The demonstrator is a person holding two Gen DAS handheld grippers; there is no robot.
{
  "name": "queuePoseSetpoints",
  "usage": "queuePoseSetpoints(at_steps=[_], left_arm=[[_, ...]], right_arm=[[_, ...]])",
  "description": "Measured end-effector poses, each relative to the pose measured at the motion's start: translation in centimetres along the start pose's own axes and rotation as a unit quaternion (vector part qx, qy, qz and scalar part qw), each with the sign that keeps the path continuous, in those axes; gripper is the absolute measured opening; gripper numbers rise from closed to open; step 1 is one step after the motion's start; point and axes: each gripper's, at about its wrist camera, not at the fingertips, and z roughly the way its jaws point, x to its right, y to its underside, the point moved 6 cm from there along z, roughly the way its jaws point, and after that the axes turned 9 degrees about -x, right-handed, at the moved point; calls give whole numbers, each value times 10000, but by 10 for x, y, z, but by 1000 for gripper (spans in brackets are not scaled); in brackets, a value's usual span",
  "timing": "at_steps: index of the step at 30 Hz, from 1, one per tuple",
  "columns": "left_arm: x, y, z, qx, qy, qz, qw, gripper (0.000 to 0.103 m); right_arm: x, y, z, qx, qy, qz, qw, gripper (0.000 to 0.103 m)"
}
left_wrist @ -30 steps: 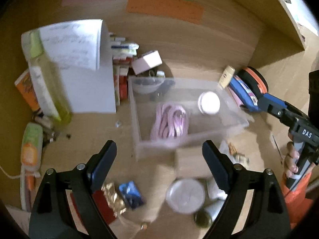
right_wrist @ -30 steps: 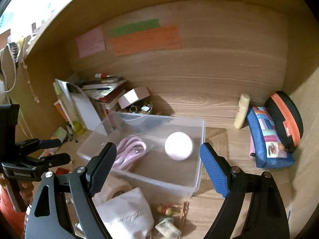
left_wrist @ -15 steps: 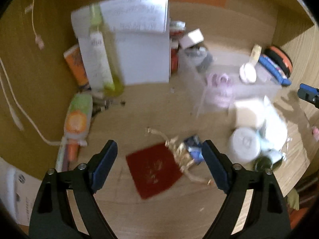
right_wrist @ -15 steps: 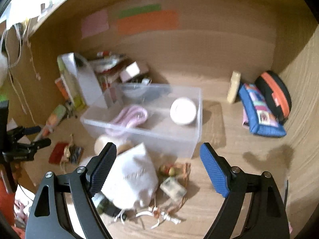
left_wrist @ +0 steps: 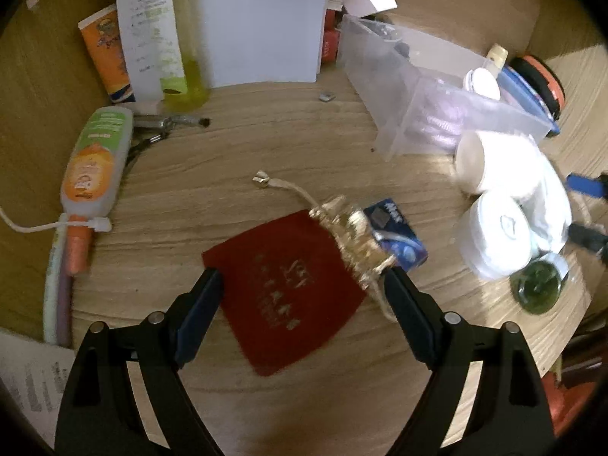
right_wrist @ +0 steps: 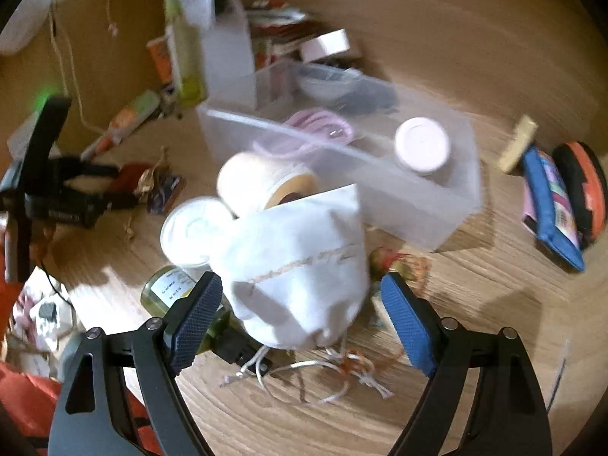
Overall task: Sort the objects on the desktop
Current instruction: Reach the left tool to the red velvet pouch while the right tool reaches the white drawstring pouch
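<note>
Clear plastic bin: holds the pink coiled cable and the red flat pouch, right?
Not quite. The clear plastic bin holds the pink coiled cable, but the red flat pouch lies out on the wooden desk, as the left wrist view shows.

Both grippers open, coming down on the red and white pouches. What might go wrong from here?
1. The left gripper straddles the flat red pouch; its gold drawstring drapes over the blue packet and may drag it.
2. The right gripper flanks the white pouch, which leans on a white jar and a green glass jar; either might get knocked.
</note>
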Motion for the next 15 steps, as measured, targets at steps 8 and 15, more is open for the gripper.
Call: queuePoseSetpoints(at_steps=[8,15], left_arm=[[8,-10,8,-177,140,8,9997,89],[8,-14,10,-90,135,-74,9998,90]], right_arm=[[4,-11,29,-311,-116,-94,9994,84],[4,-18,35,-318,-264,-345,9985,87]])
